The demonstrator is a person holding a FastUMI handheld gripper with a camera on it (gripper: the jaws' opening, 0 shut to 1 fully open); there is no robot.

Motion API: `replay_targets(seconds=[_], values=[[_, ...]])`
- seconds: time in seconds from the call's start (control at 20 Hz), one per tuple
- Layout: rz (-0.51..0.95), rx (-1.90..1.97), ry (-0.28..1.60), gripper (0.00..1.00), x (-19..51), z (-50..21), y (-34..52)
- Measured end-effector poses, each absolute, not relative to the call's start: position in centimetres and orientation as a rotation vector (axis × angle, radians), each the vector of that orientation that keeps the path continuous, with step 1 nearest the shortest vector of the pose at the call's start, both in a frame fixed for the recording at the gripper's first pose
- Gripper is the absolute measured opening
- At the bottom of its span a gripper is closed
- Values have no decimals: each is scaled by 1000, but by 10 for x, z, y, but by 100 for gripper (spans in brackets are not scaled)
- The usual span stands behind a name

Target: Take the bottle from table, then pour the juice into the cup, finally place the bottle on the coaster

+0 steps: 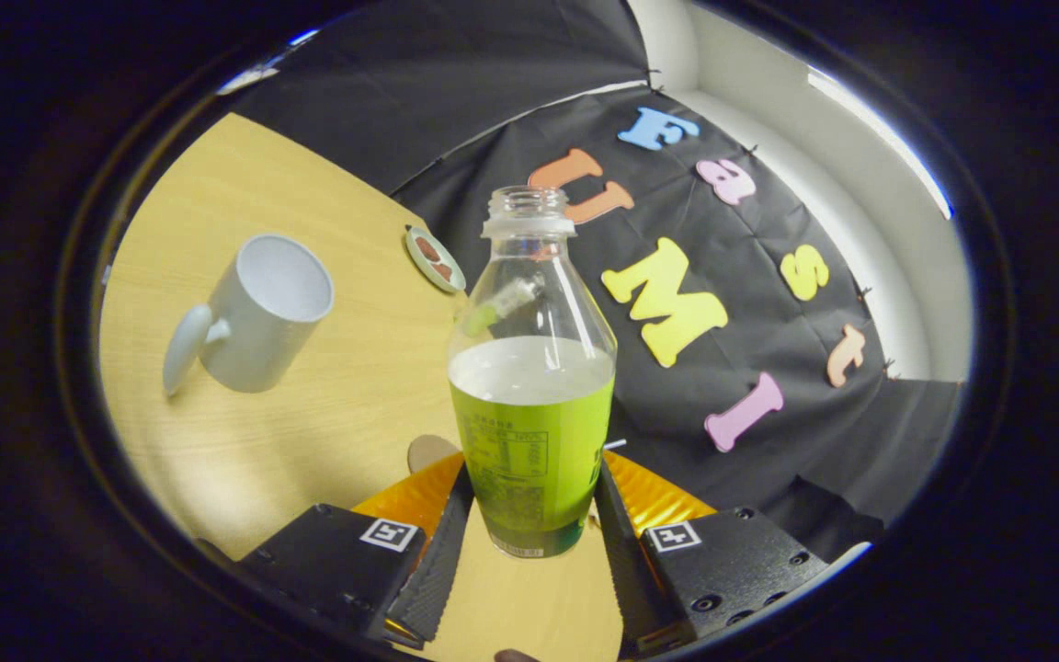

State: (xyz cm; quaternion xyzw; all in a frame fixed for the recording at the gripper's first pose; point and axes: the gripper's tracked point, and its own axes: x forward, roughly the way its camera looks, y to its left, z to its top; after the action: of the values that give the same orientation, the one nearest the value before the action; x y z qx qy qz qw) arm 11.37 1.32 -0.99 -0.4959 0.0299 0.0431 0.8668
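Now, gripper (529,515): both fingers are clamped against the lower sides of the bottle, one on each flank of the green label, so it's gripping the bottle firmly.
Bottle (532,395): right between the fingers, clear plastic with a green label wrapped round its lower half, standing straight along the fingers while the whole scene behind it leans.
Bottle mouth: no cap on, threaded neck open at the far end.
Juice (529,368): pale liquid sitting up to about the top edge of the label, with the clear shoulder of the bottle above it.
Bottle base: can't tell whether it touches the tabletop or is lifted off it.
Cup (258,313): white mug with a handle, off to the left of the bottle and beyond the left finger, well apart from the bottle, its open mouth facing this way and showing a plain white inside.
Coaster (435,259): small round disc with a pale rim and dark reddish pattern, lying on the table beyond the bottle, between the cup and the bottle neck, near the table's far edge.
Table (309,432): light wood-grain surface carrying the cup and coaster.
Backdrop (511,92): black cloth wall behind the table.
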Motion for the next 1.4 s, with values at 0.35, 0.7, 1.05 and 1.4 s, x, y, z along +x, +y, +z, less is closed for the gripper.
replay_targets(seconds=[0.35, 0.7, 1.05, 1.4], values=[[77, -1230, -9, 76, 118, -7, 30], [39, -1339, 44, 76, 136, -10, 28], [-20, -1501, 7, 76, 140, 4, 31], [-67, -1625, -46, 76, 135, 19, 33]])
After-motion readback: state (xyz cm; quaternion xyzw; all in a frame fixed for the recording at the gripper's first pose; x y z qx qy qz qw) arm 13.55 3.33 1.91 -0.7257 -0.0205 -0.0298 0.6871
